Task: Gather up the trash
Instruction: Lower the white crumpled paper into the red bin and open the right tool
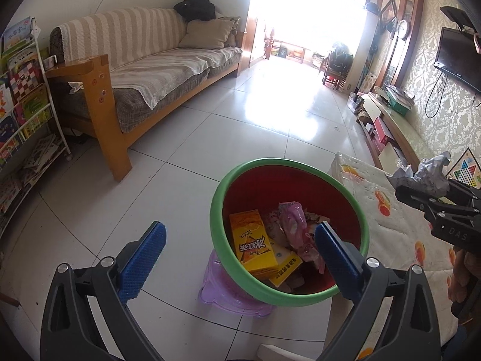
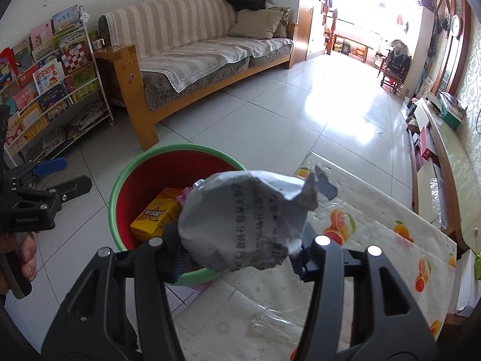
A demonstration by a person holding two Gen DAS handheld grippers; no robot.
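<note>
A red bin with a green rim (image 1: 231, 186) stands on a purple stool (image 1: 222, 294) beside the table; it also shows in the right wrist view (image 2: 120, 180). It holds a yellow drink carton (image 1: 252, 240), pink wrappers (image 1: 294, 228) and other scraps. My left gripper (image 1: 240, 258) is open and empty just above the bin's near rim. My right gripper (image 2: 240, 258) is shut on a crumpled printed paper ball (image 2: 246, 222), held over the table edge right of the bin; the ball also shows in the left wrist view (image 1: 427, 174).
A table with a fruit-print cover (image 2: 375, 240) lies to the right of the bin. A striped sofa (image 1: 144, 69) and a book rack (image 1: 24, 105) stand at the left. A low TV bench (image 1: 396, 126) runs along the right wall. White tiled floor (image 1: 240, 114) lies between.
</note>
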